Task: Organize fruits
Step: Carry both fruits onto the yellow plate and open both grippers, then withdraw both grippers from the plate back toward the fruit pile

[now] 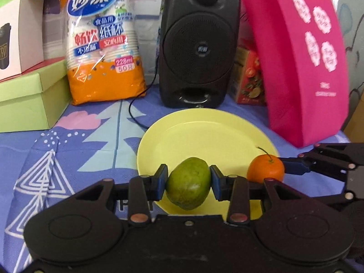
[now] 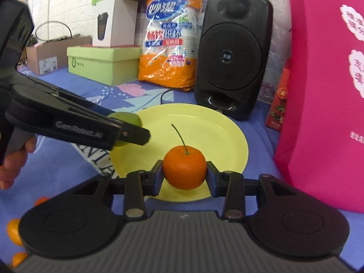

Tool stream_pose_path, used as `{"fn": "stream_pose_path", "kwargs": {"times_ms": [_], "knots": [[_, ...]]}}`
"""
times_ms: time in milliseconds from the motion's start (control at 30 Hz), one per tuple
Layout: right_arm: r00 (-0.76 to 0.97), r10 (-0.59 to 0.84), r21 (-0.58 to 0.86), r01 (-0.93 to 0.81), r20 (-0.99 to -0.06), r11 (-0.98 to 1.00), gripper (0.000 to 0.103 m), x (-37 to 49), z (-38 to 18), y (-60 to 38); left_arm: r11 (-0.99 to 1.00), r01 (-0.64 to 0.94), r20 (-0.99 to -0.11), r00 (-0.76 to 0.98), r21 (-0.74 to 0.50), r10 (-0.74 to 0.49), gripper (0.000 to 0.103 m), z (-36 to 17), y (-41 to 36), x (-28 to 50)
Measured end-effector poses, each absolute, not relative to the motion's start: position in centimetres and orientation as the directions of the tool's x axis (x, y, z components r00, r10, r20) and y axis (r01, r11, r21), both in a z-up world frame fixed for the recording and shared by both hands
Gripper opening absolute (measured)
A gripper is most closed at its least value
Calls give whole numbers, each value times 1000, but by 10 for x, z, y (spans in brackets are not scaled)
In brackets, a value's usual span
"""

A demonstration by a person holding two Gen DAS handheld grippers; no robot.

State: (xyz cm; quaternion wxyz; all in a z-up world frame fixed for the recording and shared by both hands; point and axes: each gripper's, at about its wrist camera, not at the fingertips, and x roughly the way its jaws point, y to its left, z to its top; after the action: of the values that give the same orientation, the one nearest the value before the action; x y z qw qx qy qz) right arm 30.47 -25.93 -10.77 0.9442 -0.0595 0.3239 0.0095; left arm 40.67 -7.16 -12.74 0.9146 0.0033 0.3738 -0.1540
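Yellow plate under both my tools, my left gripper clamped on a green mango, my right gripper pinching a stemmed tangerine.

The left wrist view looks forward along the left tool, low and close above the counter, facing the speaker at upper center. The right wrist view looks along the right tool from equally near, angled slightly leftward. Both 2 views share the yellow plate, the speaker and the pink bag.
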Motion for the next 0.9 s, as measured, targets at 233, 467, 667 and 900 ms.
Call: {"fn": "stream_pose_path", "kwargs": {"times_ms": [233,467,667,900], "knots": [[776,-46,-126,-43,-629,991,38,311,-118,-260,963,252,-667,702,-93,-248,76,-130,-74,413],[814,-48,-123,-29,-578,992,51,281,-98,-264,968,239,-628,743,-75,-232,80,-100,-55,381],[835,-27,-83,-22,-550,996,51,241,-80,-263,969,238,-590,773,-72,-234,80,-83,-28,323],[829,6,-52,-42,-560,998,51,171,-80,-246,973,225,-574,790,-56,-216,80,-87,-8,247]]}}
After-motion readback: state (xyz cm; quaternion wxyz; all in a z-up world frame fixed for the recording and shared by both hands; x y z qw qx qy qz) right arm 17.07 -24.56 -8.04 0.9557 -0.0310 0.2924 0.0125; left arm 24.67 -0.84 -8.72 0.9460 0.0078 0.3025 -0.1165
